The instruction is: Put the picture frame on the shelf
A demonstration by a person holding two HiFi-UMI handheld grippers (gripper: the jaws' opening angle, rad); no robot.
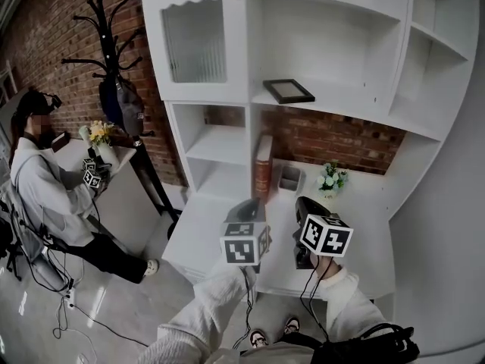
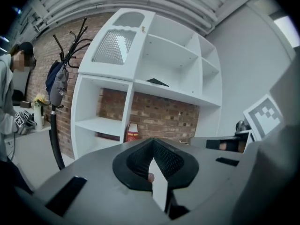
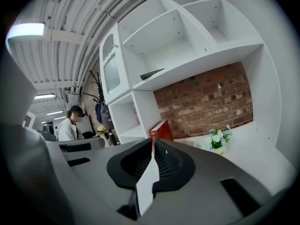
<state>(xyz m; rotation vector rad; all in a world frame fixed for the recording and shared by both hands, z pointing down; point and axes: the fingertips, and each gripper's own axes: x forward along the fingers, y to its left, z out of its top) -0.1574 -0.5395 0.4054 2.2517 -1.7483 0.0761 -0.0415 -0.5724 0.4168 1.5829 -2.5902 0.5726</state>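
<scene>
The picture frame (image 1: 288,90) lies flat on the shelf (image 1: 348,109), above and beyond the left hand-held gripper (image 1: 245,209) and the right hand-held gripper (image 1: 308,208). Both have their jaws together and hold nothing, over the tabletop (image 1: 367,230).

Before you stands a white shelf unit (image 1: 250,36) backed by a brick wall. On its wide middle shelf (image 1: 356,106), a dark picture frame (image 1: 289,91) lies flat near the left end. The white desktop (image 1: 204,233) below carries three items along its back: a red-brown book (image 1: 263,165) standing upright, a small grey container (image 1: 289,178) just beside it, and a pot of white flowers (image 1: 330,179) further right.
</scene>
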